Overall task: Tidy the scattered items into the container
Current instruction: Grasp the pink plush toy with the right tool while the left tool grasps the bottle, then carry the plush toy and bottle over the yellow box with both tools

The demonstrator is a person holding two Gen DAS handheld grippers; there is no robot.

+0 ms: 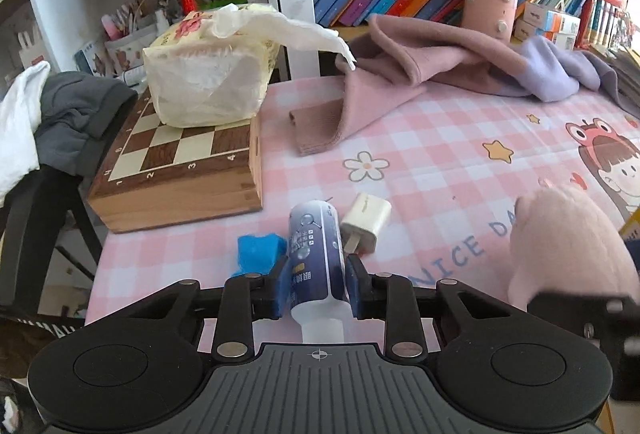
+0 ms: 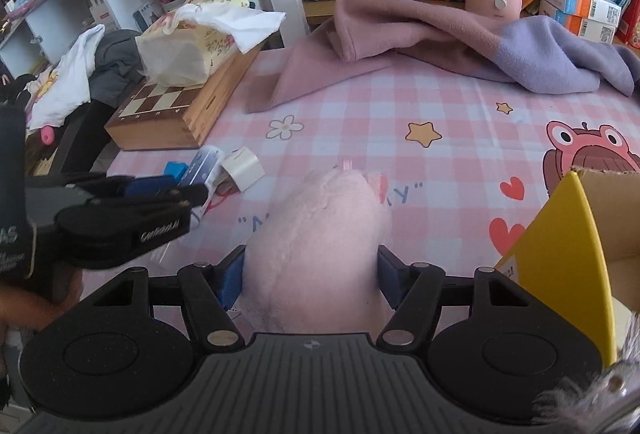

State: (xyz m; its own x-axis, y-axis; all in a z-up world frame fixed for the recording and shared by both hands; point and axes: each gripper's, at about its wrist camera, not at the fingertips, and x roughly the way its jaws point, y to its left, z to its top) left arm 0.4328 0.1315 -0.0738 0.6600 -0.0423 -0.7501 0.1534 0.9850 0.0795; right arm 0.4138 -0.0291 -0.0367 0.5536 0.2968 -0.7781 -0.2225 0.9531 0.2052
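Slippage is threatening both loads: the left gripper (image 1: pixel 316 288) is pinching a smooth bottle (image 1: pixel 318 258) beside the plug (image 1: pixel 366 222), while the right gripper (image 2: pixel 310 278) is squeezing a soft pink toy (image 2: pixel 320 238) near the box (image 2: pixel 576 234).

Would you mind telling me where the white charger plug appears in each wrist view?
Left wrist: the white charger plug lies just right of the bottle, centre frame.
Right wrist: the plug lies left of centre, beside the bottle.
Shared landmark: the chessboard box.
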